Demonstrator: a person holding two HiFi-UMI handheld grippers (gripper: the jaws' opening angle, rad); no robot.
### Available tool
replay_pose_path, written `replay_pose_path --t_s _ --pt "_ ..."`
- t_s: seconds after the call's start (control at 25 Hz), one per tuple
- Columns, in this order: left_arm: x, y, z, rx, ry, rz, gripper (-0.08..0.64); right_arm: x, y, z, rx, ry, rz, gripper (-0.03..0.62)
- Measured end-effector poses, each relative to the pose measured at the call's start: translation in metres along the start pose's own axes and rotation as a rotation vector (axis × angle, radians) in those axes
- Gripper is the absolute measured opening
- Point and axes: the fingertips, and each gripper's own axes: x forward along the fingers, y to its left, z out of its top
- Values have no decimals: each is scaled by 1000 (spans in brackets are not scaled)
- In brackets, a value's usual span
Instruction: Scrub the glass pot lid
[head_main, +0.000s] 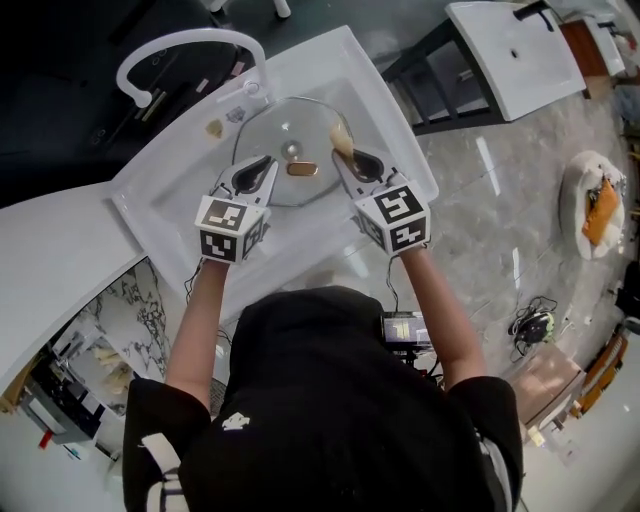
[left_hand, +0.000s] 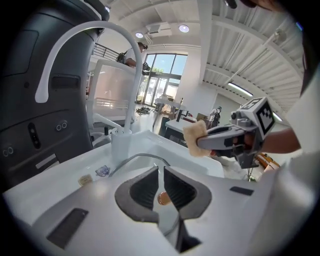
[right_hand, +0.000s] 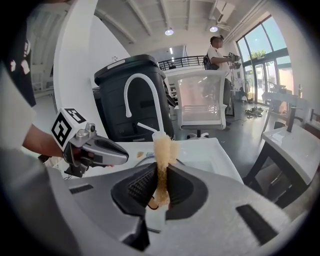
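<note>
"Where is the glass pot lid (head_main: 283, 128)?"

"It lies flat in the white sink (head_main: 335, 62), by the bent tap (head_main: 182, 42)."

"What do the fingers do?"

"The left gripper (head_main: 263, 169) has its fingers pressed together with nothing in them, over the lid. The right gripper (head_main: 346, 160) has its fingers squeezing a yellow sponge (head_main: 341, 137) at the lid's edge."

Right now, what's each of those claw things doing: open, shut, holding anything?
Left gripper: closed, nothing between its jaws.
Right gripper: closed on the sponge.
</note>
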Motion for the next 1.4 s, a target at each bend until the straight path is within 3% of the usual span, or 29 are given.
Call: replay_pose_path --t_s 0.32,0.64,0.8,1.08,1.4 --pt "14 13 -28 -2 83 17 17 17 -4 -19 6 48 15 20" --pt "24 22 -51 46 168 12 22 28 -6 -41 28 101 21 20" --pt "30 30 -69 98 215 10 109 36 -7 -50 22 121 19 20" --pt "39 38 -79 255 297 -5 204 44 -7 -60 24 142 26 20" --pt "54 56 -67 457 325 9 267 40 -18 -68 61 156 11 20"
